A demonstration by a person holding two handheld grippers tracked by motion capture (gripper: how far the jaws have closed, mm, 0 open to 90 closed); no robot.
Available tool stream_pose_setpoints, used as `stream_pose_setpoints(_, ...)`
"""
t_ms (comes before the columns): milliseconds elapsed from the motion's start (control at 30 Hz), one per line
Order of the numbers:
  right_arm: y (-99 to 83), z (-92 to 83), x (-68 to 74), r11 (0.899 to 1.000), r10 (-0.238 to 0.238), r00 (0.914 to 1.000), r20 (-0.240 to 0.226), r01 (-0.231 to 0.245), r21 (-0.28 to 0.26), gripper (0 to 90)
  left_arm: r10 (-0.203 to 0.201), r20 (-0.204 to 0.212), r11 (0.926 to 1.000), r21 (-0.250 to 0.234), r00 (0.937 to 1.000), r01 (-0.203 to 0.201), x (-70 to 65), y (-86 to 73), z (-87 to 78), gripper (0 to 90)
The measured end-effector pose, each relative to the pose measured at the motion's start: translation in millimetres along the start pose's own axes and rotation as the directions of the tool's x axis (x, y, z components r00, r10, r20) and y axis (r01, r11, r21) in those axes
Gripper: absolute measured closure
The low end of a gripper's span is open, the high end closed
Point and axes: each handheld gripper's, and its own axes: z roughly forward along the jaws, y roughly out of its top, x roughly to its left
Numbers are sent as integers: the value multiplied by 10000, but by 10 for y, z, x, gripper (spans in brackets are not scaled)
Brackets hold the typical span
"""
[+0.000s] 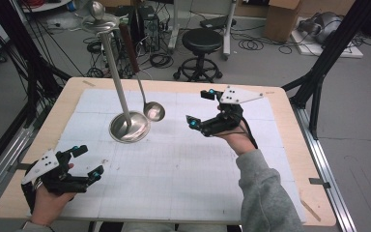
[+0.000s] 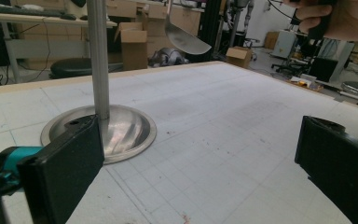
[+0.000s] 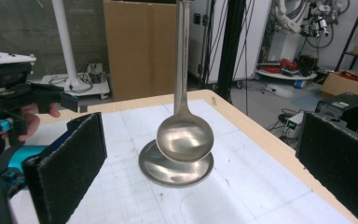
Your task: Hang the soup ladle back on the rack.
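Note:
A steel stand rises from a round base (image 1: 129,126) on a thin pole (image 1: 116,72) to a small top dish (image 1: 100,21). A ladle with a brown handle (image 1: 129,48) hangs beside the pole, its bowl (image 1: 154,111) just right of the base. My left gripper (image 1: 89,160) rests open at the table's near left, well short of the base (image 2: 100,133). My right gripper (image 1: 199,108) is held open above the table, right of the ladle and pointing at its bowl (image 3: 185,137), with nothing between the jaws.
A white gridded mat (image 1: 183,164) covers the wooden table (image 1: 290,145). Black frame legs (image 1: 319,82) stand at the table's right, and more at its left. A black stool (image 1: 200,46) and cables lie beyond the far edge.

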Motion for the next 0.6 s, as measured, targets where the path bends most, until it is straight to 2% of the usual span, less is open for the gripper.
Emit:
stream_pose_setpoints(67, -94, -113, -12, 9998, 169, 9998, 69, -169, -60, 7, 1, 41, 10000, -31, 10000, -1, -4, 4, 7, 17)
stream_pose_setpoints(300, -314, -317, -38, 9985, 545, 9981, 275, -543, -104, 7, 6, 148, 9999, -127, 9999, -4, -7, 13, 24, 17)
stream_pose_setpoints(467, -453, -411, -62, 9970, 763, 9964, 375, -760, -116, 7, -26, 139, 10000, -88, 9999, 27, -2, 8, 46, 17)
stream_pose_setpoints(533, -495, -441, -62, 9959, 898, 9949, 454, -901, 40, 7, 11, 160, 10000, -64, 9999, -10, -6, 9, 50, 17)
stream_pose_setpoints(600, -517, -459, -56, 9962, 862, 9952, 460, -865, 63, 7, -2, 162, 10000, -71, 9999, 3, -7, 9, 49, 17)
